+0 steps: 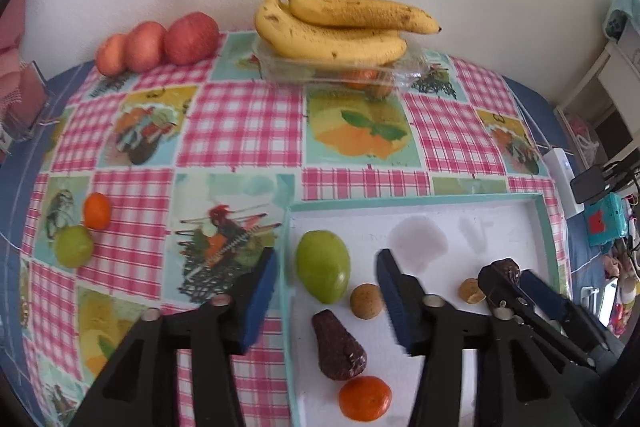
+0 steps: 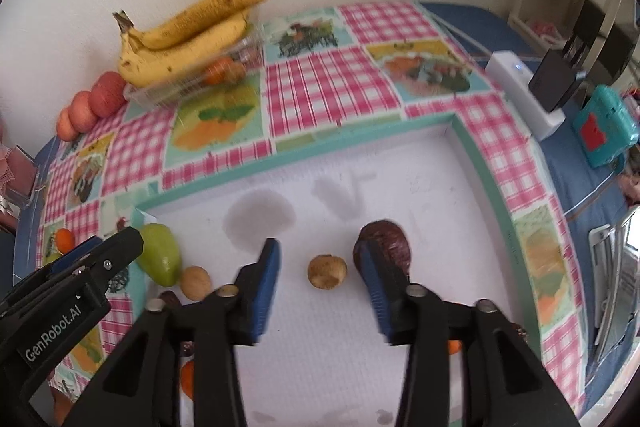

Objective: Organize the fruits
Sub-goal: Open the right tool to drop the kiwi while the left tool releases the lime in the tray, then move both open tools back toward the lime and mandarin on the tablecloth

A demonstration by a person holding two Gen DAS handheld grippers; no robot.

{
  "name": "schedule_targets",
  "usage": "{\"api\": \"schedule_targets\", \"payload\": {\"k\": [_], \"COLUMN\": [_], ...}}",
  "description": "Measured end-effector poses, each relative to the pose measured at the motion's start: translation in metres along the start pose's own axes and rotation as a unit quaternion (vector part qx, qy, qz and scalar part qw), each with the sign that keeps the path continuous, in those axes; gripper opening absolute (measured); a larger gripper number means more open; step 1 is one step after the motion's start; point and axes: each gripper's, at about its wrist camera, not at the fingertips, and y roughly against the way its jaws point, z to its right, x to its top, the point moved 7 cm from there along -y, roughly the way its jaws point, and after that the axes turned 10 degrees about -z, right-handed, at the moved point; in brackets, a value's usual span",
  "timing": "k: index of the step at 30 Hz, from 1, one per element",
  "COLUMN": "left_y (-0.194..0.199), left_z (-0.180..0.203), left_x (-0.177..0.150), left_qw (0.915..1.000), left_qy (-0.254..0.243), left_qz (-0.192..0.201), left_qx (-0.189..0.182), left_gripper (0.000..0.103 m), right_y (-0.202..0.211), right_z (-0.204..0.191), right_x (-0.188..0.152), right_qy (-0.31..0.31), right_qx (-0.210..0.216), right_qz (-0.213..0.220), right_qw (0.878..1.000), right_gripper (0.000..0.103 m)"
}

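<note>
A white tray with a teal rim (image 1: 416,201) (image 2: 360,137) lies on the checked tablecloth. My left gripper (image 1: 326,301) (image 2: 108,245) is open and straddles the tray's left rim. A green pear-like fruit (image 1: 322,265) (image 2: 160,255), a tan round fruit (image 1: 366,301) (image 2: 195,283), a dark wrinkled fruit (image 1: 338,347) and a tangerine (image 1: 365,398) lie in the tray by it. My right gripper (image 2: 322,281) (image 1: 514,283) is open low over the tray. A second tan round fruit (image 2: 327,271) (image 1: 472,291) lies between its fingers, untouched. Another dark fruit (image 2: 384,247) (image 1: 506,267) sits behind its right finger.
Bananas (image 1: 332,27) (image 2: 188,31) rest on a clear plastic box (image 1: 340,69) against the wall, with apples (image 1: 160,45) to their left. A tangerine (image 1: 97,211) and a lime (image 1: 74,246) lie on the cloth left of the tray. A white box (image 2: 524,95) stands at the right.
</note>
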Motion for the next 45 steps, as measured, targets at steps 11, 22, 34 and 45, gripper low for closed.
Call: {"api": "schedule_targets", "payload": {"k": [11, 22, 34, 45], "left_y": [0.001, 0.005, 0.014, 0.027], "left_z": [-0.042, -0.069, -0.091, -0.131], "left_x": [-0.001, 0.002, 0.005, 0.005], "left_qw": [0.9972, 0.9935, 0.9919, 0.9885], "left_qy": [0.042, 0.065, 0.075, 0.086], "left_qz": [-0.019, 0.001, 0.015, 0.019], "left_qx": [0.058, 0.093, 0.102, 0.122], "left_gripper": [0.089, 0.103, 0.103, 0.103], "right_y": [0.005, 0.005, 0.007, -0.002], "right_z": [-0.003, -0.008, -0.024, -0.051], "right_x": [0.001, 0.001, 0.003, -0.001], "right_qy": [0.012, 0.012, 0.010, 0.022], "right_qx": [-0.026, -0.032, -0.031, -0.032], "right_qz": [0.003, 0.014, 0.028, 0.014], "right_qw": [1.000, 0.999, 0.999, 0.999], "right_gripper": [0.081, 0.082, 0.082, 0.082]}}
